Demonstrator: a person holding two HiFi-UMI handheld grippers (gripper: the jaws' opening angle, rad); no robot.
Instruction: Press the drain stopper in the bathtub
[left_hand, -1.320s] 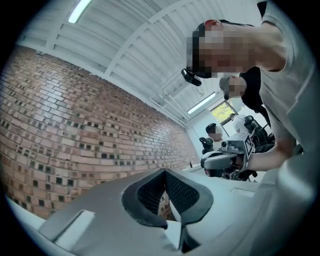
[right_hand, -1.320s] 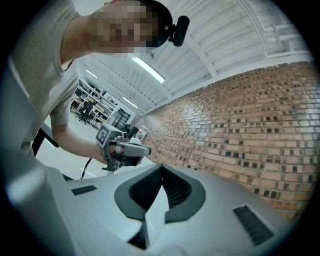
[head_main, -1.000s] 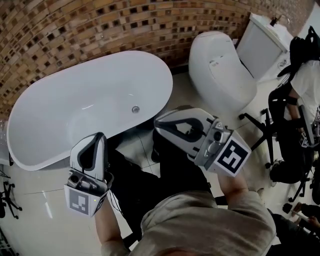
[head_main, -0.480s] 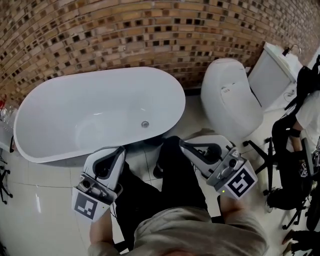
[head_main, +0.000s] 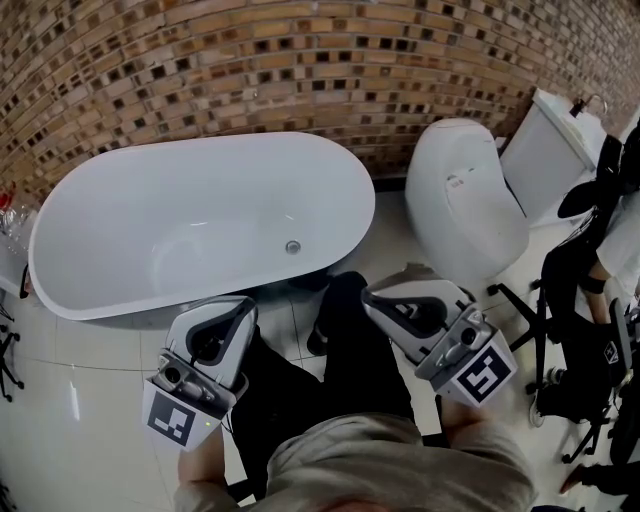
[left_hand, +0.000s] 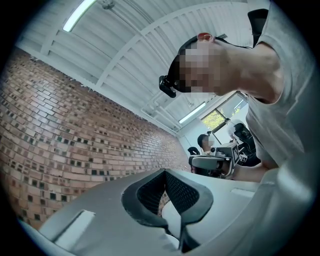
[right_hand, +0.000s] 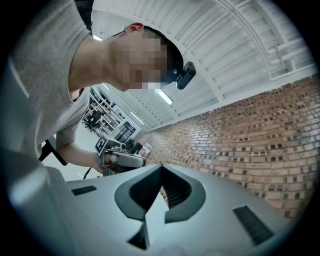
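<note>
The white oval bathtub (head_main: 120, 215) stands against the brick wall, and the small round metal drain stopper (head_main: 293, 246) sits in its floor near the right end. My left gripper (head_main: 238, 305) hangs over the floor tiles just in front of the tub's near rim, shut and holding nothing. My right gripper (head_main: 372, 296) is level with it on the far side of the person's dark trouser legs, also shut and holding nothing. Both gripper views point up at the wall and ceiling. The left gripper (left_hand: 165, 171) and the right gripper (right_hand: 161, 166) each show jaws meeting at the tips.
A white toilet (head_main: 465, 200) with its cistern (head_main: 550, 140) stands right of the tub. Black office chairs (head_main: 585, 300) and a seated person crowd the right edge. The brick wall (head_main: 250, 70) runs behind the tub. Glossy white floor tiles (head_main: 80, 380) lie at the left.
Over the second the head view swung so the tub sits more centred. Both grippers dropped lower in the view and the right one moved right. Little has shifted in the last half second.
</note>
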